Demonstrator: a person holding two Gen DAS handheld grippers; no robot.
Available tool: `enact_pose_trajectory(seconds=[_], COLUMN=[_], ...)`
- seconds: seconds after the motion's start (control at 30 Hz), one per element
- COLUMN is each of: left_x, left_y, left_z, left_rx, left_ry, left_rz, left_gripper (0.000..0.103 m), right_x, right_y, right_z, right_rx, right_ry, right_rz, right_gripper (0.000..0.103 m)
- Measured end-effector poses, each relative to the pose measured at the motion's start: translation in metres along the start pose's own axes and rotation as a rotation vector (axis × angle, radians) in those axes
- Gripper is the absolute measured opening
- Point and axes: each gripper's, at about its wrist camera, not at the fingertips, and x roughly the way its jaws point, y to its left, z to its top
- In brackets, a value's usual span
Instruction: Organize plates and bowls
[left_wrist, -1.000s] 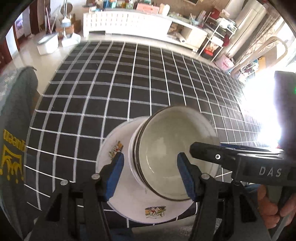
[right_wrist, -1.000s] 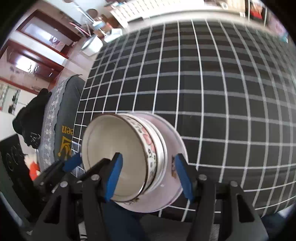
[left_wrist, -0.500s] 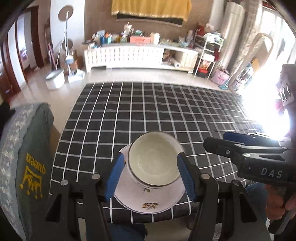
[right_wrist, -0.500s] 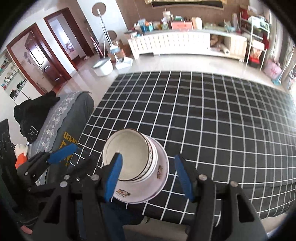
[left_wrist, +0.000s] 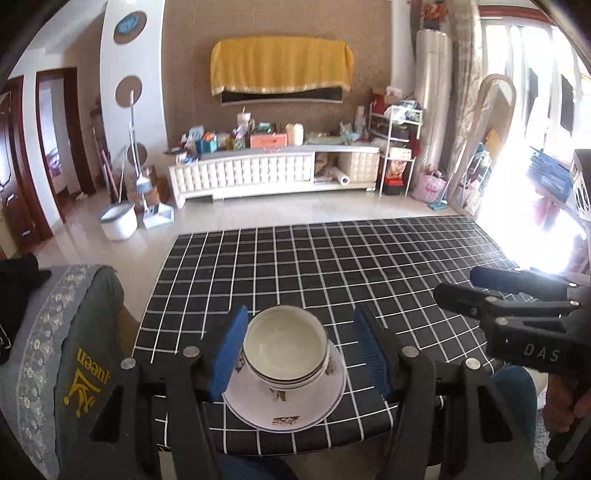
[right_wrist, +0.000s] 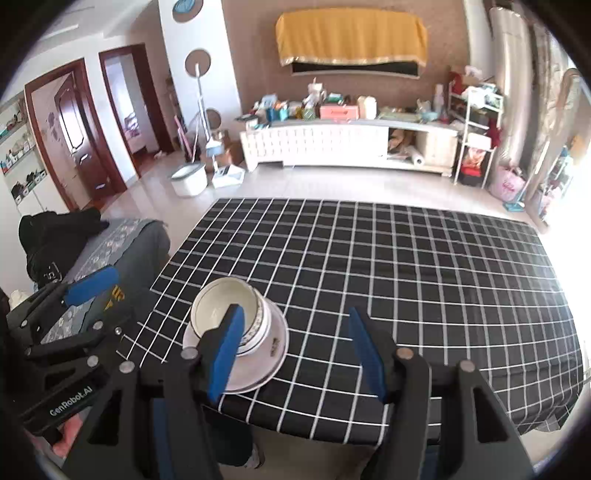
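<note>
left gripper (left_wrist: 297, 354), jaws apart and grasping nothing, hung above the near table edge; between and beyond its blue pads (left_wrist: 228, 352) lay the stacked bowls (left_wrist: 285, 347), nested on a white plate (left_wrist: 284, 400). right gripper (right_wrist: 295, 352), likewise parted and empty, hung to the right of that stack, its left pad overlapping the bowls in view. both sat on the black checked tablecloth (right_wrist: 406, 273). to the left stood a grey cushioned chair (left_wrist: 74, 354).

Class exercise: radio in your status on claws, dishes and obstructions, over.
Left claw open, empty. Right claw open, empty. Bowls stacked on plate near table edge. Nothing in the way.
</note>
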Motion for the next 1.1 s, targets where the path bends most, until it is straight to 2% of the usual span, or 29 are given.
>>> enact_pose_trajectory(seconds=[0.1, 0.23, 0.27, 0.33, 0.43, 0.57, 0.6, 0.63, 0.7, 0.9, 1.1], left_x=[-0.01, -0.024, -0.025, -0.031, -0.038, -0.048, -0.051, -0.054, -0.061, -0.068, -0.072], left_y=[-0.007, -0.013, -0.014, -0.015, -0.015, -0.026, -0.029, -0.033, -0.042, -0.049, -0.051], left_z=[-0.004, -0.01, -0.011, -0.015, -0.023, -0.029, -0.031, -0.034, -0.041, -0.049, -0.057], left_rx=[0.008, 0.017, 0.015, 0.001, -0.022, -0.015, -0.008, 0.008, 0.03, 0.028, 0.03], left_ry=[-0.019, -0.069, -0.077, -0.099, -0.13, -0.156, -0.164, -0.178, -0.2, -0.211, -0.206], left_rz=[0.0, 0.014, 0.017, 0.018, 0.022, 0.028, 0.021, 0.014, 0.031, 0.034, 0.027], left_gripper=[0.059, 0.075, 0.076, 0.08, 0.084, 0.09, 0.09, 0.095, 0.103, 0.103, 0.103], right_x=[-0.013, -0.023, -0.027, -0.033, -0.045, -0.062, -0.065, -0.068, -0.072, -0.077, -0.08], right_y=[-0.008, -0.019, -0.022, -0.025, -0.026, -0.023, -0.021, -0.019, -0.015, -0.012, -0.017], right_z=[-0.008, -0.02, -0.024, -0.03, -0.039, -0.051, -0.054, -0.057, -0.061, -0.071, -0.075], right_rx=[0.019, 0.063, 0.077, 0.084, 0.067, 0.02, 0.011, 0.002, -0.024, -0.077, -0.066], right_ry=[-0.036, -0.056, -0.065, -0.087, -0.133, -0.228, -0.252, -0.271, -0.282, -0.28, -0.275], right_rz=[-0.022, -0.018, -0.015, -0.026, -0.049, -0.122, -0.139, -0.146, -0.15, -0.163, -0.151], right_gripper=[0.066, 0.069, 0.07, 0.078, 0.086, 0.095, 0.1, 0.103, 0.103, 0.103, 0.103])
